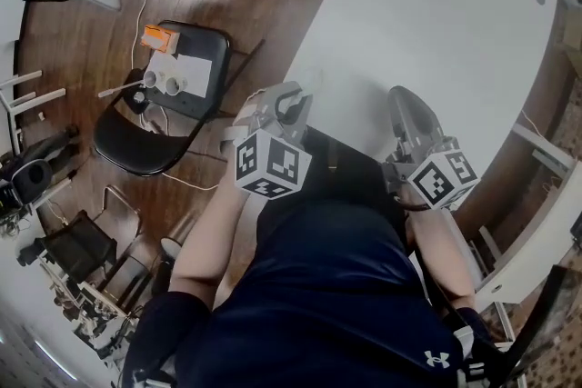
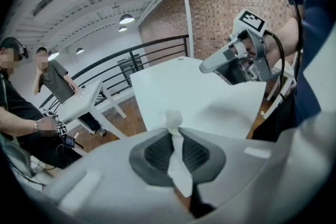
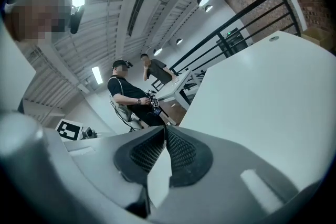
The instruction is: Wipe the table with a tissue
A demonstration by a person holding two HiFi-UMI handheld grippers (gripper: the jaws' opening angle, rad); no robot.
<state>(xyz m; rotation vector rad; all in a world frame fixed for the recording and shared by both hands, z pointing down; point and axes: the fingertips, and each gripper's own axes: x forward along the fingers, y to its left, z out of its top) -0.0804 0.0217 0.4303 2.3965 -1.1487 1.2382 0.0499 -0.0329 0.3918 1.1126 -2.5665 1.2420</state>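
Two grippers hang over the white table's [image 1: 436,23] near edge in my head view, left gripper [image 1: 284,104] beside right gripper [image 1: 406,109]. My left gripper view shows pads clamped on a white tissue [image 2: 176,155], held above the table. My right gripper view shows jaws closed together, empty.

Held side by side, the left gripper [image 2: 173,131] pinches a tissue [image 2: 177,168]; the right gripper [image 3: 164,132] is closed, empty.
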